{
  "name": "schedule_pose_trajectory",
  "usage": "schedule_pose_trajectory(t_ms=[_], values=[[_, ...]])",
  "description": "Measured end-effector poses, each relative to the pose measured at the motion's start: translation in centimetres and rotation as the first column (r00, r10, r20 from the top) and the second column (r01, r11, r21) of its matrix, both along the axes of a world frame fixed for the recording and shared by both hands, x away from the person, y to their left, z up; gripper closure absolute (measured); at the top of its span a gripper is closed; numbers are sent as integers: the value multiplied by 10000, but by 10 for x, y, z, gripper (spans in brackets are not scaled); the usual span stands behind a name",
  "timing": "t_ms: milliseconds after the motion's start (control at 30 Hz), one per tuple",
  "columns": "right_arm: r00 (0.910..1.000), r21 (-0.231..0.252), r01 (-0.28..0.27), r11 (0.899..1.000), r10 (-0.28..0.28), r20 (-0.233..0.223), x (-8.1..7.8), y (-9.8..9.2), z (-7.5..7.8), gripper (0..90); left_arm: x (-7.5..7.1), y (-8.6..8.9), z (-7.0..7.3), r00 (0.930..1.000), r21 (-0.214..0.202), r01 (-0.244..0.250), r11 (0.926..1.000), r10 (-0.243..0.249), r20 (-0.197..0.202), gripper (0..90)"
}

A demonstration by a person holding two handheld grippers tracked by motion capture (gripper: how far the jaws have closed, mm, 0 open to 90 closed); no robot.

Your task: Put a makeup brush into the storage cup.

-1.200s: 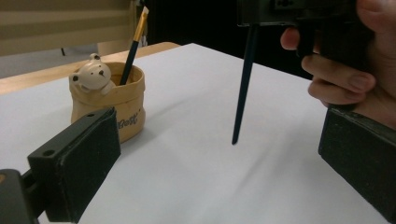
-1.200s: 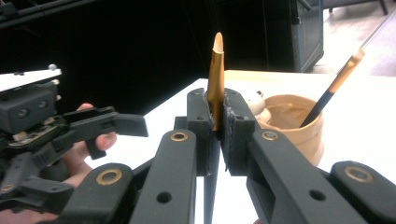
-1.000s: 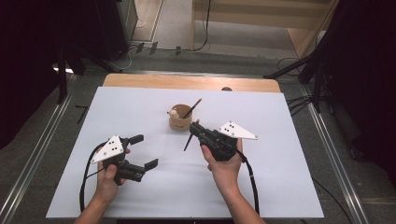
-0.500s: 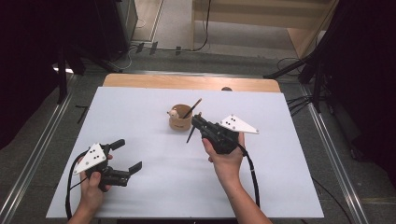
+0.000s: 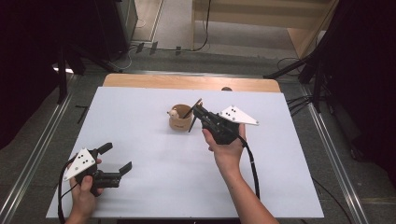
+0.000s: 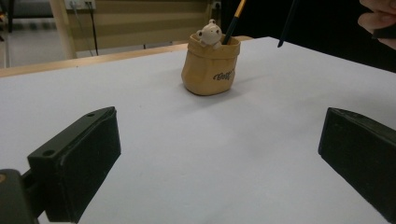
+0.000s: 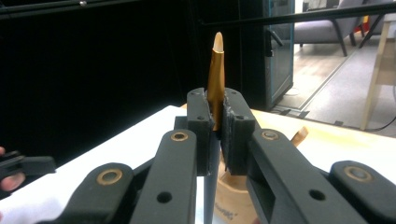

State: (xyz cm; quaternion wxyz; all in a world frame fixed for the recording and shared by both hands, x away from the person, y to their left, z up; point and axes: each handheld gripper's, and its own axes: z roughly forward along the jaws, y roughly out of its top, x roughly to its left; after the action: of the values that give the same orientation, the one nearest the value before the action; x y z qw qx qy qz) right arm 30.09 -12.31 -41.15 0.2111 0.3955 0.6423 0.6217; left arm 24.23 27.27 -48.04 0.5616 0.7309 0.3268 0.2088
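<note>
- The pencil (image 7: 216, 74) — dark shaft with a golden-brown end — is pinched between the pads of the right gripper (image 5: 200, 111), held crosswise to the jaws so that one end sticks up past them and the dark shaft runs down below them; the jaws are clamped narrow on it, a grip that keeps a thin rod from swinging.
- It hangs just beside the rim of the pen holder (image 5: 180, 122), a small tan sack-shaped pot with a little bear figure (image 6: 208, 33) peeking over its edge; the tilt of the pencil suits either slipping it into the mouth or drawing it clear, and I cannot tell which.
- A second pencil (image 6: 235, 18) with a yellow shaft stands leaning inside the pot, so the opening is already partly taken and the held one needs the free side.
- The pot sits near the far middle of the white table (image 5: 140, 186), upright, within easy reach of the right hand (image 5: 227, 151).
- The left gripper (image 5: 115, 159) rests low near the front left corner, well apart from the pot — jaws spread wide with nothing between them, aimed toward the holder as if kept out of the way.
</note>
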Motion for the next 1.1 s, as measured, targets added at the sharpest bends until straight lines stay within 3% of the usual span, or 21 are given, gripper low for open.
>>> schedule_pose_trajectory(t_ms=[267, 600, 900, 1100], values=[[9996, -104, 195, 9998, -193, 204, 13, -1, 5, 845, -5, 2, 2, 9998, 62, 45, 10000, -46, 191, 0], [9974, -422, 238, 9988, -208, 697, 32, 4, 6, 845, -4, 7, 4, 9998, -189, -127, 9997, 130, 161, 0], [9972, -418, 340, 9985, -311, 683, 46, 12, 2, 845, -5, 3, 3, 9998, -79, -2, 10000, 4, 194, 0], [9968, -730, 444, 9963, -393, 696, 54, 17, -6, 845, -5, 3, 2, 9999, -19, 53, 10000, -53, 148, 0]])
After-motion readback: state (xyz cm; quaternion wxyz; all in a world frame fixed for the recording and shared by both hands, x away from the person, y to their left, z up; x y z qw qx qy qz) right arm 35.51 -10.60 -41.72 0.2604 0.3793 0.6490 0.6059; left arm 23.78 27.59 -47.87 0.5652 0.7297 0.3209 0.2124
